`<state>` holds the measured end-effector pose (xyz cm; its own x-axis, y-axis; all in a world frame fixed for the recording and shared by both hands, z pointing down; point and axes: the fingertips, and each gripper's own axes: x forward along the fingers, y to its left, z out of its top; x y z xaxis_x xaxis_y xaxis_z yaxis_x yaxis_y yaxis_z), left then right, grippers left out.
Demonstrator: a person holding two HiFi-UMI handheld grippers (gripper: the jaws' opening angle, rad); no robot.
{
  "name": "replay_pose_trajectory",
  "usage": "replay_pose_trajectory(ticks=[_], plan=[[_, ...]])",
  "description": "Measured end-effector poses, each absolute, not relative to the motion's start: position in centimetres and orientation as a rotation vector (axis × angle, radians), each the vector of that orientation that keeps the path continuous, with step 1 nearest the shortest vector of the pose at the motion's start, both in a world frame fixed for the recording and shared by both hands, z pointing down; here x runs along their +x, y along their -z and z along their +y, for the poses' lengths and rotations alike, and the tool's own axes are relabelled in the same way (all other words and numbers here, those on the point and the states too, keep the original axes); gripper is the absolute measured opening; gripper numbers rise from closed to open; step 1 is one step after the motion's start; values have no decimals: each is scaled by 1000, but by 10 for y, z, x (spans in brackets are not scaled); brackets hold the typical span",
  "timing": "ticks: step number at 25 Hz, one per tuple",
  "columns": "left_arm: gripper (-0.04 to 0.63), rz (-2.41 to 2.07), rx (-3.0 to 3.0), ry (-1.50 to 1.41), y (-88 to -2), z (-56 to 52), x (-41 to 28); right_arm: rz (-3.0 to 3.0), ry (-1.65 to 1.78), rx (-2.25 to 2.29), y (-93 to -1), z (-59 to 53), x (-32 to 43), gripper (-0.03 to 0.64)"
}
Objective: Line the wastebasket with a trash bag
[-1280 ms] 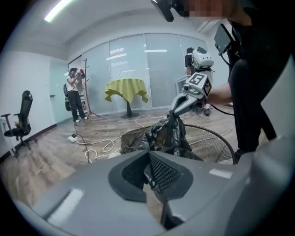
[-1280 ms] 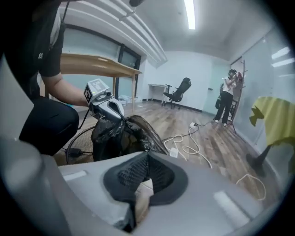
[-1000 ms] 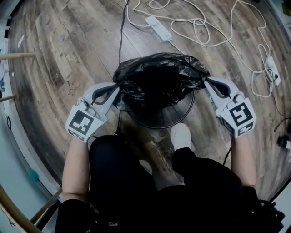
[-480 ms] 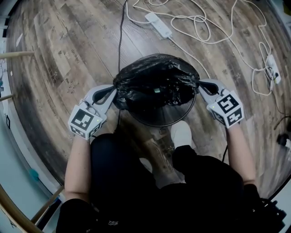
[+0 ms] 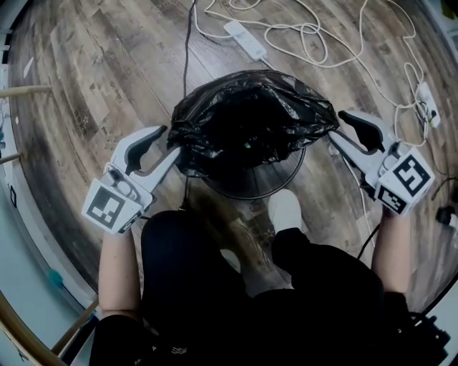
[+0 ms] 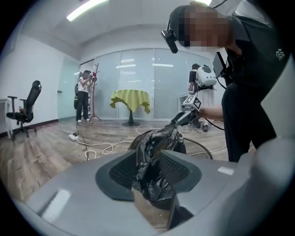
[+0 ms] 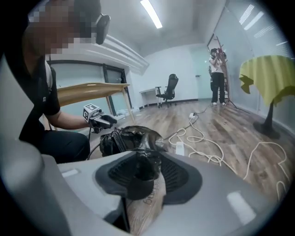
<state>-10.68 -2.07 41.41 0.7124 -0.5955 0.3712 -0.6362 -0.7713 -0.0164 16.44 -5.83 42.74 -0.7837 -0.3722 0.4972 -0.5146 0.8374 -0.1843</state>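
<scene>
From above, the bag covers the wastebasket's far rim. My left hand-held gripper and right hand-held gripper have just opened; only their own views show it loose between the parted jaws.

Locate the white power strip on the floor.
In the head view the white power strip lies on the wood floor at top centre, just beyond the black trash bag.

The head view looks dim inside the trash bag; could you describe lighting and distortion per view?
Head view: the trash bag is near black inside, folds glinting; floor planks bow at the edges. Left gripper view: ceiling light blown out, dark fisheye corners. Right gripper view: light strip glares.
</scene>
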Motion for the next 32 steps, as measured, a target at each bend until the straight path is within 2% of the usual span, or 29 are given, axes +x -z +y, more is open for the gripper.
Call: replay_pose_trajectory(ticks=[7,11,16,21,24,28,30,31,32], plan=[[187,-797,2960,-769,-406,-12,-51,-2572,-115,462,-397,-36,102,156],[187,-728,3004,-797,-413,-8,-34,-2563,-134,497,-397,-38,93,156],[186,-804,2979,-684,-411,-11,-38,-2414,-198,516,-426,-40,128,156],[184,-872,2933,-616,-413,-16,-40,-2463,-466,656,-419,-48,183,155],[146,-1001,2822,-383,-390,-25,-46,-2664,-435,854,-375,-63,167,155],[17,-1157,2781,-81,-356,-29,-53,-2766,-447,866,-356,-72,120,123],[6,-1278,2773,-109,-357,-34,-53,-2763,-430,852,-351,-70,111,32],[6,-1340,2758,-165,-361,-37,-54,-2753,-410,853,-350,-68,109,2],[6,-1403,2731,-237,-368,-40,-57,-2742,-391,864,-350,-67,106,2]])
